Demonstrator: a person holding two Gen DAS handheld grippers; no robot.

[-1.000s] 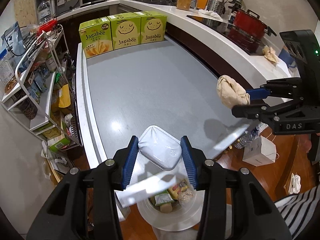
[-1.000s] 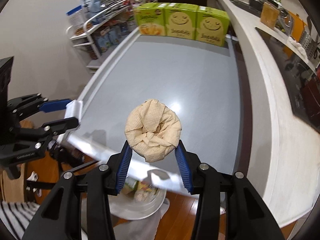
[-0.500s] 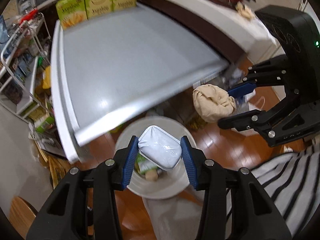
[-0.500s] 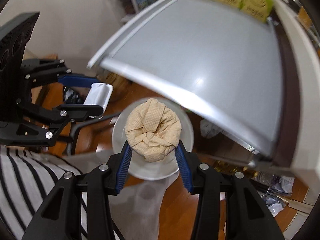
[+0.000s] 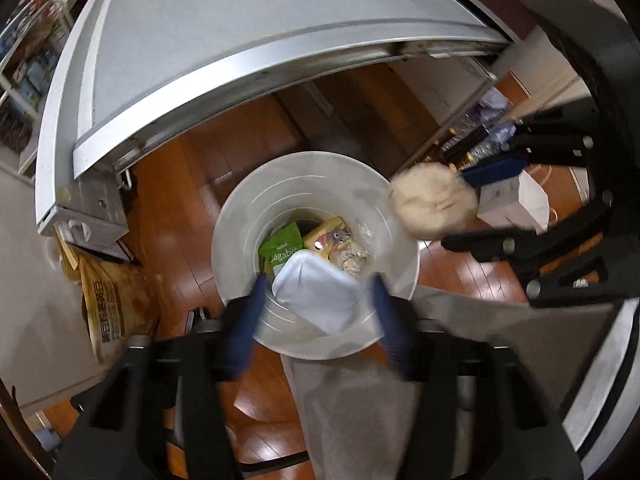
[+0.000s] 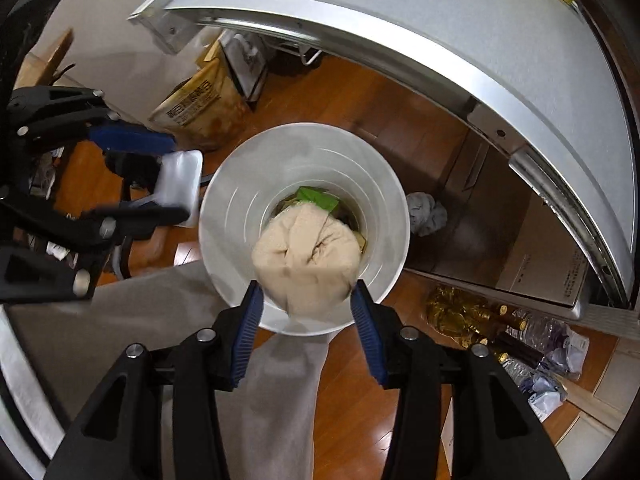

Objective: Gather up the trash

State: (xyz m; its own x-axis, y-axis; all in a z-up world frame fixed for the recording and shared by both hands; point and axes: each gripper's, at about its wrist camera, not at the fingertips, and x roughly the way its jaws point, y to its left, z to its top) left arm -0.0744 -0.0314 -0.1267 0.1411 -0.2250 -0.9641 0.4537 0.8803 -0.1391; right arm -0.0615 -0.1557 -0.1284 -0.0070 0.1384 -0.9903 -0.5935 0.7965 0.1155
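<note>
A white bin (image 5: 240, 216) stands on the wooden floor below both grippers, with a green snack packet (image 5: 282, 250) and other wrappers inside. My left gripper (image 5: 318, 312) points down over the bin. Its jaws are opening, and the white plastic tray (image 5: 316, 296) hangs loose between the blue pads, with gaps on both sides. My right gripper (image 6: 306, 304) is over the bin (image 6: 224, 216) too, jaws opening. The crumpled beige paper towel (image 6: 306, 260) sits between its fingertips, blurred and slipping free. Each gripper also shows in the other's view: the right gripper (image 5: 456, 210) and the left gripper (image 6: 178, 180).
The grey table (image 5: 240, 20) juts out just above and beyond the bin. A brown paper sack (image 5: 116, 300) leans on the wall at the left. A white paper bag (image 5: 516, 204), bottles (image 6: 480, 320) and a grey rag (image 6: 426, 214) lie at the right. A person's grey trouser leg (image 5: 352, 400) is near the bin.
Both grippers have come off the table's edge and sunk over the bin, tilting to point down. The jaws of both have parted from the tray and the paper towel.
</note>
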